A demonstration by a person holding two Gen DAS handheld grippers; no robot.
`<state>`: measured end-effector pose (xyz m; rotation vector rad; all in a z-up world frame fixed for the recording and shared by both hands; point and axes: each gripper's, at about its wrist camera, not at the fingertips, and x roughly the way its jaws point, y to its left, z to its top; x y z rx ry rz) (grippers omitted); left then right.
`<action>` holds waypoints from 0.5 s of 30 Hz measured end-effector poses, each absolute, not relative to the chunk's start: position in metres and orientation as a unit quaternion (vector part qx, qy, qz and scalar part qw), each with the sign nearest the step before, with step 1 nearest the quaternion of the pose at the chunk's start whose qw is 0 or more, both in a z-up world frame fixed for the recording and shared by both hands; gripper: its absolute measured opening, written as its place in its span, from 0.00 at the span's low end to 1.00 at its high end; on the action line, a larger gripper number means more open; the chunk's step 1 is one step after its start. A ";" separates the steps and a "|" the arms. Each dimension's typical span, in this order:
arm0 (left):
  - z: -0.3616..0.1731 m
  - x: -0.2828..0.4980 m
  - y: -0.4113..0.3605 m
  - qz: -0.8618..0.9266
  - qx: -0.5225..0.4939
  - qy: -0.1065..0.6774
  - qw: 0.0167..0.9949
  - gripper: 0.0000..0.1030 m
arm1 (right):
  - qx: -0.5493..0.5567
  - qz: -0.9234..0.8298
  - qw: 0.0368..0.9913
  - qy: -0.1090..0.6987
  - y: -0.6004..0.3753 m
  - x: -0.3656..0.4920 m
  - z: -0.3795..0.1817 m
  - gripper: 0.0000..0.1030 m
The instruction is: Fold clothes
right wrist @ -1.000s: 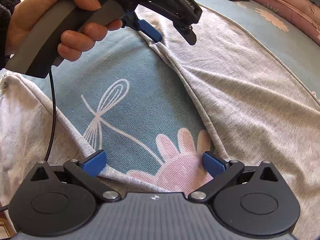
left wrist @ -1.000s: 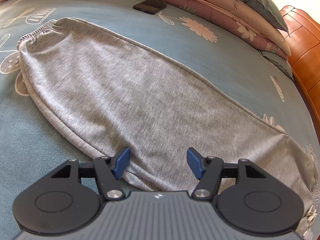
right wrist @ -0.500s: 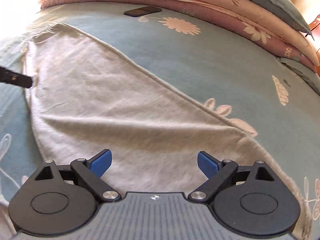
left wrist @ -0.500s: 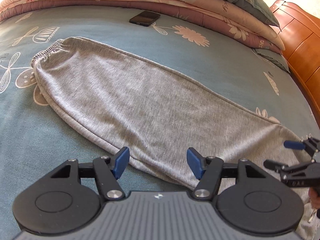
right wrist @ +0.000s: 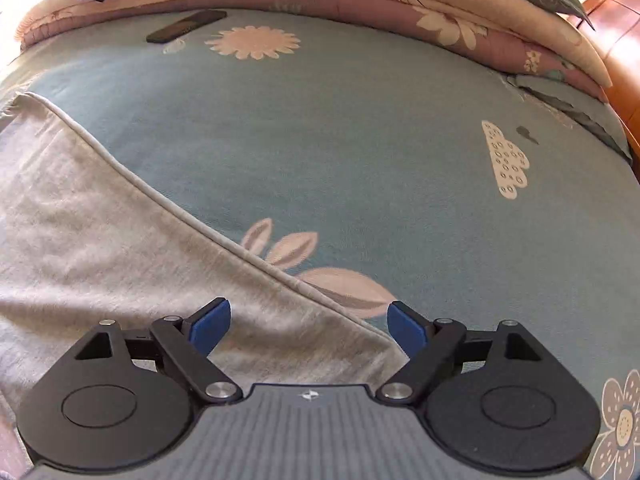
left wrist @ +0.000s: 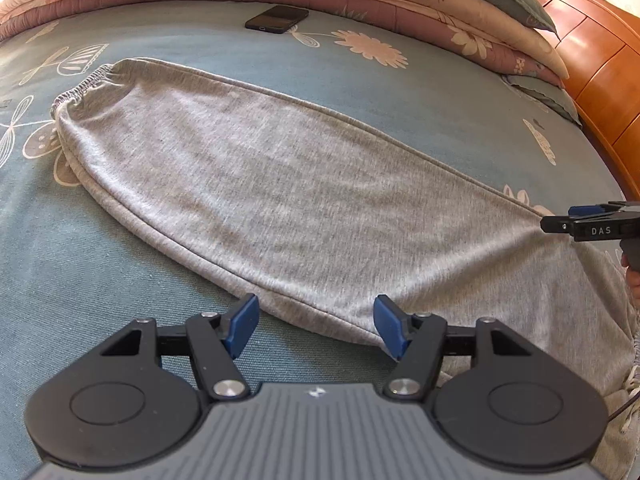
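The grey trousers [left wrist: 280, 192] lie flat along the bed [left wrist: 100, 280], cuff at ten o'clock. The left tongs [left wrist: 316, 326] hang released over the near hem; the right tongs [right wrist: 308, 326], closing, straddle the far seam without pinching it. Judged risk: catching one layer only, so the fold skews. Floral sheet, a phone [left wrist: 277, 18] at twelve o'clock, stacked quilts [left wrist: 400, 4], a wooden headboard [left wrist: 600, 80].
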<state>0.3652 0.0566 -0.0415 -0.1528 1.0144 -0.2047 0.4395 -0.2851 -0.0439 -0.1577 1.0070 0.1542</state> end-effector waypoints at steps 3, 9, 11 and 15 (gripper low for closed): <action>-0.039 0.363 0.052 -0.097 -0.077 0.482 0.867 0.61 | -0.099 0.151 0.862 0.474 -0.257 0.448 -0.042 0.86; -0.039 0.353 0.054 -0.095 -0.080 0.486 0.865 0.61 | -0.214 0.230 0.829 0.463 -0.198 0.472 -0.071 0.91; -0.041 0.350 0.057 -0.098 -0.078 0.488 0.864 0.61 | -0.218 0.211 0.836 0.457 -0.204 0.488 -0.074 0.97; -0.044 0.346 0.060 -0.101 -0.074 0.493 0.861 0.61 | -0.190 0.141 0.852 0.467 -0.226 0.519 -0.071 0.97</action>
